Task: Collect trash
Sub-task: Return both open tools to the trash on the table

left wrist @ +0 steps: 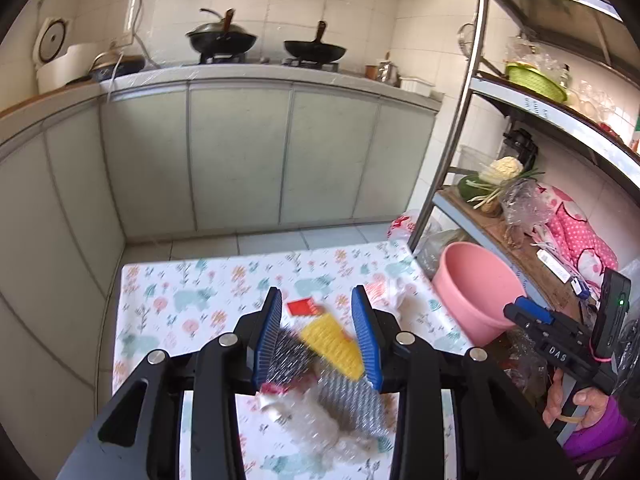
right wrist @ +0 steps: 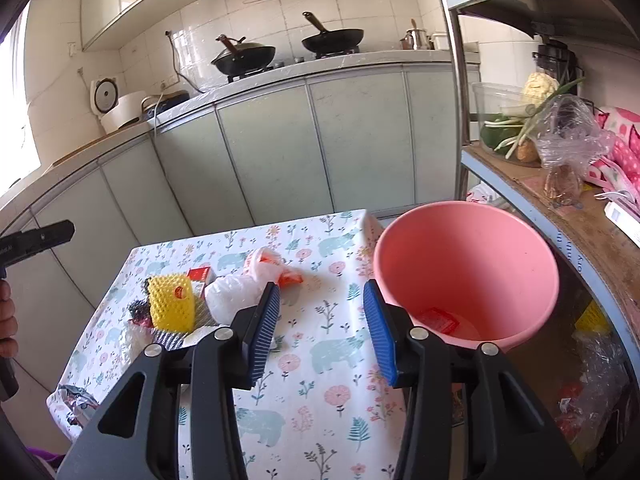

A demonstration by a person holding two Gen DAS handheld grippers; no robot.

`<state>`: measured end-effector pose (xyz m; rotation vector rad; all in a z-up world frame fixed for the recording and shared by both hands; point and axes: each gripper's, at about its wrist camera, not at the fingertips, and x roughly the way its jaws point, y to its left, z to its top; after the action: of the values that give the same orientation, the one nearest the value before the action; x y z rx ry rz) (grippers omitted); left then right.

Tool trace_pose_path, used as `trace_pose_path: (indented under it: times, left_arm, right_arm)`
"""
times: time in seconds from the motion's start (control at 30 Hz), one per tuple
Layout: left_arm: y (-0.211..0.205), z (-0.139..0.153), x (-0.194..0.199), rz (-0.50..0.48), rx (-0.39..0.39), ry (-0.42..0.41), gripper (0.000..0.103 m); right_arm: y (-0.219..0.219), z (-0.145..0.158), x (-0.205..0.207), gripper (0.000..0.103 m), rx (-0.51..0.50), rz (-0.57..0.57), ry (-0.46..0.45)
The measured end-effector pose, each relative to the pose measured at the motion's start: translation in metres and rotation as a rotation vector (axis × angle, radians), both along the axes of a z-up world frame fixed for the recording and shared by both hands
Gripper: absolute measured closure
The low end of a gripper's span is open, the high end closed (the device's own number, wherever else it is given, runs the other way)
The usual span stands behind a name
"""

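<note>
Right wrist view, kitchen, trash collection

1. Right tongs (right wrist: 322, 286): blue pads spread wide, nothing between them; held above the table (right wrist: 320, 380), which carries a flowered and bear-printed cloth. The right-hand pad sits just in front of the bucket's rim
2. Pink bucket (right wrist: 472, 248): upright, just beside the table's right edge, below the shelf rack (right wrist: 560, 216). Contents: one red packet (right wrist: 438, 320) lying on the bottom
3. Trash pile, on the table's left half, ahead of the left-hand pad:
   - yellow foam net (right wrist: 170, 302), on top
   - silver mesh wrapper (right wrist: 170, 338), under the net
   - small red box (right wrist: 200, 274), behind the net
   - white plastic bag (right wrist: 236, 296), touching the pile's right side
   - orange-printed bag (right wrist: 268, 262), just beyond the white one
4. Crumpled foil wrapper (right wrist: 76, 396): apart from the pile, at the table's near left edge
5. Left tongs (right wrist: 60, 232): black tip at the far left, well clear of the pile

Left wrist view

6. Left tongs: pads spread, gripping nothing; the pile shows blurred between and below them, on the table
</note>
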<state>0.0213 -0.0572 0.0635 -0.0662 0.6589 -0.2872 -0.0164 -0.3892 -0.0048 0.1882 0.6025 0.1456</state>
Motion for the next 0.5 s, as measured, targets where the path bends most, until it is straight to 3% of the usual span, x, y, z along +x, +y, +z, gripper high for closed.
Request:
trace_pose_path:
  times: [0.23,0.5]
  left_arm:
    - [0.023,-0.029,-0.015,0.024,-0.039,0.091,0.068]
    - [0.006,-0.069,-0.009,-0.024,-0.042,0.228,0.068]
  right_arm:
    - [0.025,-0.004,0.004,0.058,-0.008,0.065,0.027]
    - [0.049,-0.01,0.007,0.058,-0.015,0.127,0.06]
